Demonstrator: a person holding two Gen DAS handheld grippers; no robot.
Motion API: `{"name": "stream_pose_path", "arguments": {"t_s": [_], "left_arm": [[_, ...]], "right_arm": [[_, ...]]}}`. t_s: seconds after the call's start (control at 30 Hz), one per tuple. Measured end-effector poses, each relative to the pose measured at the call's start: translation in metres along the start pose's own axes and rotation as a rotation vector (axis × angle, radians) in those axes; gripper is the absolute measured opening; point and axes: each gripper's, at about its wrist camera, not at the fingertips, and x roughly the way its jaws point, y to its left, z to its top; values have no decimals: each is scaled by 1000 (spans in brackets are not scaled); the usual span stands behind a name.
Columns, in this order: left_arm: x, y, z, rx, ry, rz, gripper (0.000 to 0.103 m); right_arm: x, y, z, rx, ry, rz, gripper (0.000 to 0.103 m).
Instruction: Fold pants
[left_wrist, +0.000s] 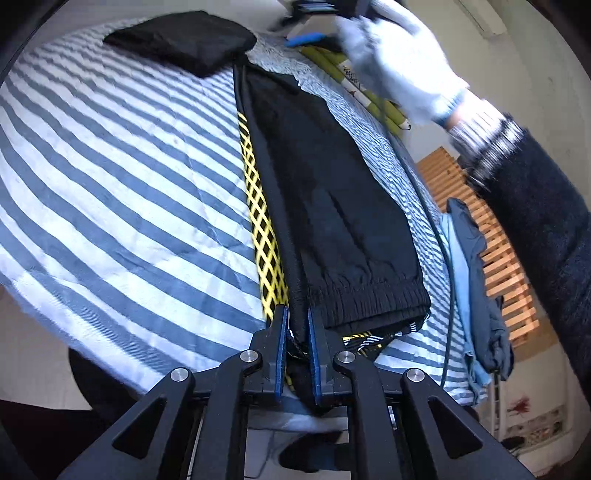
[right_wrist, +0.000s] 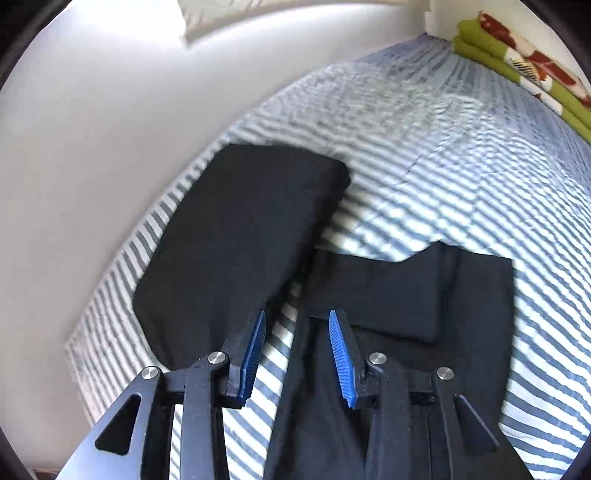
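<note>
Black pants (left_wrist: 325, 192) with a yellow lattice side stripe lie lengthwise on the striped bed sheet (left_wrist: 122, 192), the elastic band end nearest me. My left gripper (left_wrist: 297, 321) is shut on the pants' near edge, with fabric pinched between its blue pads. In the right wrist view the pants' far end (right_wrist: 424, 295) lies flat below the right gripper (right_wrist: 297, 317). That gripper stands open over the pants' left edge and the sheet (right_wrist: 424, 177), with nothing between its pads. A white-gloved hand (left_wrist: 399, 62) holds the right gripper (left_wrist: 306, 38) at the far end, blurred.
A folded black garment (right_wrist: 240, 251) lies just left of the pants' far end, also seen as the folded black garment (left_wrist: 184, 40). A green patterned blanket (right_wrist: 517, 48) sits at the far right corner. Blue-grey clothes (left_wrist: 476, 280) hang off the bed's right edge beside wooden slats (left_wrist: 506, 258). A white wall (right_wrist: 92, 110) borders the bed.
</note>
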Motion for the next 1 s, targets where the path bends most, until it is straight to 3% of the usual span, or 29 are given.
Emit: {"name": "stream_pose_path", "arguments": {"t_s": [0.07,0.13,0.3,0.4,0.5,0.6,0.77,0.83,1.0], "left_arm": [[-1,2,1,-6,17,6,15],[0,3,0,-16,58,24,40],[-19,2,-8,13,37,86,41],[-31,4,10,19,10,104,41],[-28,-6,49,81,-23,133,39],[-13,-22,98,137,-57,119,39],[53,-45,183,213,-37,133,39],[90,-45,218,205,-5,139,39],[159,-23,279,70,61,112,39]], "right_arm": [[-27,-13,-11,14,-24,-9,33],[-49,-25,-24,0,-70,-55,33],[-95,-90,-89,58,-119,-131,33],[-103,-130,-130,145,-105,-122,33],[-98,-154,-160,197,-76,-124,31],[-94,-157,-185,215,-54,-52,20],[-78,-139,-219,196,-6,69,19],[-62,-127,-233,186,39,131,19],[-45,-110,-249,118,78,126,19]]}}
